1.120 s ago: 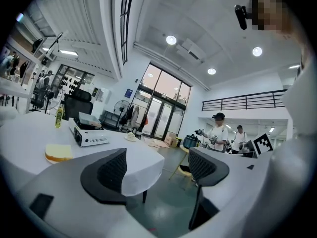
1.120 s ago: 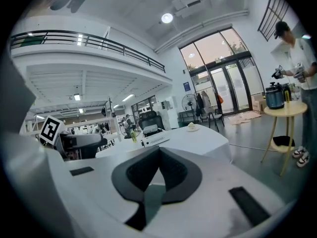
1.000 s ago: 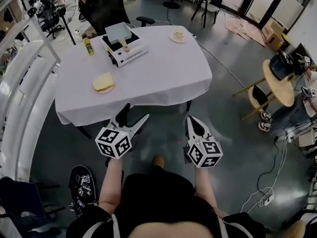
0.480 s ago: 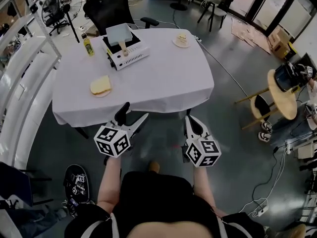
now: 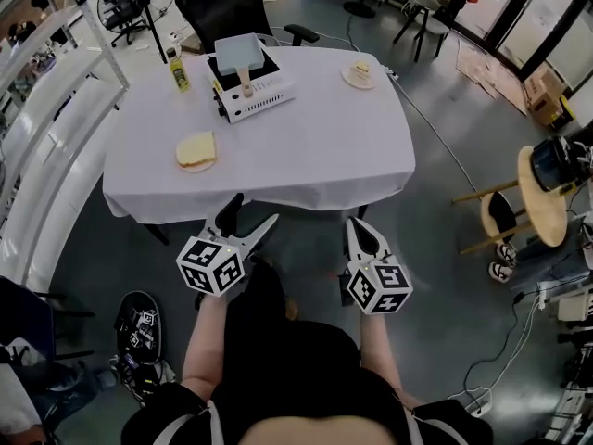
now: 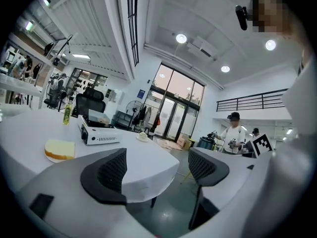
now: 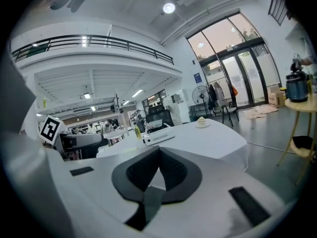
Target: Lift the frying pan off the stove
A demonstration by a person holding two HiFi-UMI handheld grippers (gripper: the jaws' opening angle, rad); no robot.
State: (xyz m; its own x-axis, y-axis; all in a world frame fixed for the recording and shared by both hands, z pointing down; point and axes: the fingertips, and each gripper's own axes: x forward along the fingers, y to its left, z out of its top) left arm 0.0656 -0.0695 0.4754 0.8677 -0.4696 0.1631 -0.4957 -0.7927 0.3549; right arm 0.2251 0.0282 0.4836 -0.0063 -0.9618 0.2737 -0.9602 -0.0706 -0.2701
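Note:
The square grey frying pan (image 5: 237, 51) with a wooden handle sits on the white portable stove (image 5: 255, 93) at the far side of the white-clothed table (image 5: 306, 146). Both grippers hang in front of the table's near edge, well short of the stove. My left gripper (image 5: 250, 213) is open with nothing between its jaws. My right gripper (image 5: 358, 224) is shut and empty. From the left gripper view the stove (image 6: 99, 135) shows far off past the open left gripper (image 6: 158, 168). Beyond the closed right gripper (image 7: 159, 151) in the right gripper view, the stove (image 7: 158, 137) is small.
A slice of bread on a plate (image 5: 195, 150) lies at the table's near left. A yellow bottle (image 5: 176, 69) stands left of the stove, and a small plate with cake (image 5: 359, 72) sits at the far right. A black office chair (image 5: 227, 3) stands behind the table.
The head view has shifted, so the table sits a little further right and nearer. Both grippers keep the same pose, left open and right shut.

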